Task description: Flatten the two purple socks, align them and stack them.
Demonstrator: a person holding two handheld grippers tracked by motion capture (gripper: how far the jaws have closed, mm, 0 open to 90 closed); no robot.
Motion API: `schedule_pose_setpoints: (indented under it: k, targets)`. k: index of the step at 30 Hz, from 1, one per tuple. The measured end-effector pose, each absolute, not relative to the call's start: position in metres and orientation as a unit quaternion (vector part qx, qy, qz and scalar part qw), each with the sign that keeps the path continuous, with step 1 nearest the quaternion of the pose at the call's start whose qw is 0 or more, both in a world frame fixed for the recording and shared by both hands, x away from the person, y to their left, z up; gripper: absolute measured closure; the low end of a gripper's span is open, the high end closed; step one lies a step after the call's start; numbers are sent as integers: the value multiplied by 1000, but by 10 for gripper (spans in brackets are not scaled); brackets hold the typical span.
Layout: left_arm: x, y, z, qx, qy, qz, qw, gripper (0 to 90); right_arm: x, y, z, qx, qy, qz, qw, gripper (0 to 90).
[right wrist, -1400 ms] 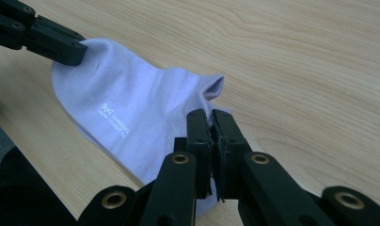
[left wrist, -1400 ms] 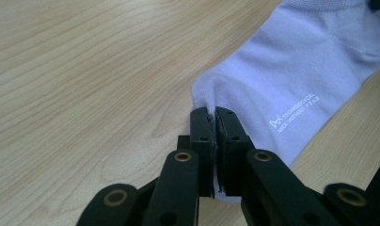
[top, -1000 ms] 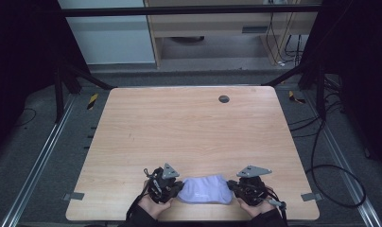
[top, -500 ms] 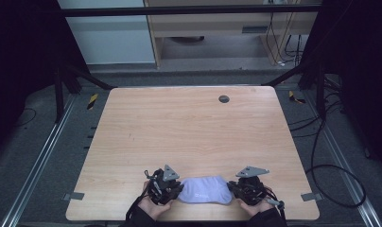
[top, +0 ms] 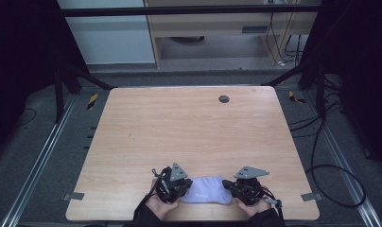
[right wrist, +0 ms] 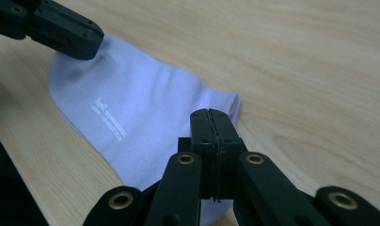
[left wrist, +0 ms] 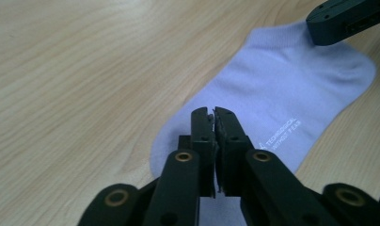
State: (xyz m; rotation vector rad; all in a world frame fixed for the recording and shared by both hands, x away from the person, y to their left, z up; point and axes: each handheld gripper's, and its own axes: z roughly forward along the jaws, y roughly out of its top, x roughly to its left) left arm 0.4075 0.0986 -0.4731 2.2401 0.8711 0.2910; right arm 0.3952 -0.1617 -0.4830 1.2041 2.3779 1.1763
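Pale lilac sock (top: 209,190) lying flat on the wooden table (top: 189,132), stretched between two hand-held grippers, left gripper (left wrist: 214,115) jaws clenched over the sock's toe end, right gripper (right wrist: 211,117) jaws clenched at its cuff end, small white lettering (left wrist: 281,133) just right of the left gripper's tips

The wooden table (top: 194,137) has a light grain and rounded corners, and a small dark round grommet (top: 223,99) sits near its far edge. Grey tape tabs (top: 73,196) stick out at its near left and near right corners (top: 309,196). The table stands on grey carpet (top: 33,156) between metal floor rails (top: 342,161). Yellow-and-black striped tape (top: 92,100) lies on the floor by the far left corner. Black cables (top: 331,170) loop across the floor on the right. Beyond the table stands a pale wooden cabinet (top: 212,28).
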Motion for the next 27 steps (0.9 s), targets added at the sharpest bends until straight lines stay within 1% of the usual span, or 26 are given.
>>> schedule_pose_setpoints:
  k: [2, 6, 12, 14, 16, 20, 22, 25, 27]
  targets:
    - [408, 97, -478, 872, 334, 115, 340, 894, 397, -160, -490, 413, 816, 390, 104, 900]
    - [408, 95, -486, 879, 332, 122, 321, 896, 399, -160, -497, 414, 824, 376, 94, 900]
    - [406, 95, -487, 879, 328, 129, 321, 893, 398, -160, -497, 407, 828, 373, 93, 895]
    - [406, 97, -486, 879, 326, 127, 325, 876, 398, -161, -496, 406, 826, 380, 92, 875]
    - [406, 99, -482, 874, 327, 127, 336, 827, 399, -165, -491, 405, 819, 396, 98, 847]
    - [407, 108, -471, 859, 327, 139, 369, 736, 403, -179, -482, 418, 791, 427, 129, 731]
    - [409, 114, -468, 848, 332, 146, 386, 640, 407, -190, -481, 432, 777, 431, 154, 616]
    - [413, 124, -465, 837, 344, 164, 393, 520, 413, -204, -482, 452, 764, 424, 179, 473]
    - [418, 134, -463, 828, 355, 168, 400, 461, 417, -213, -483, 470, 754, 419, 187, 403]
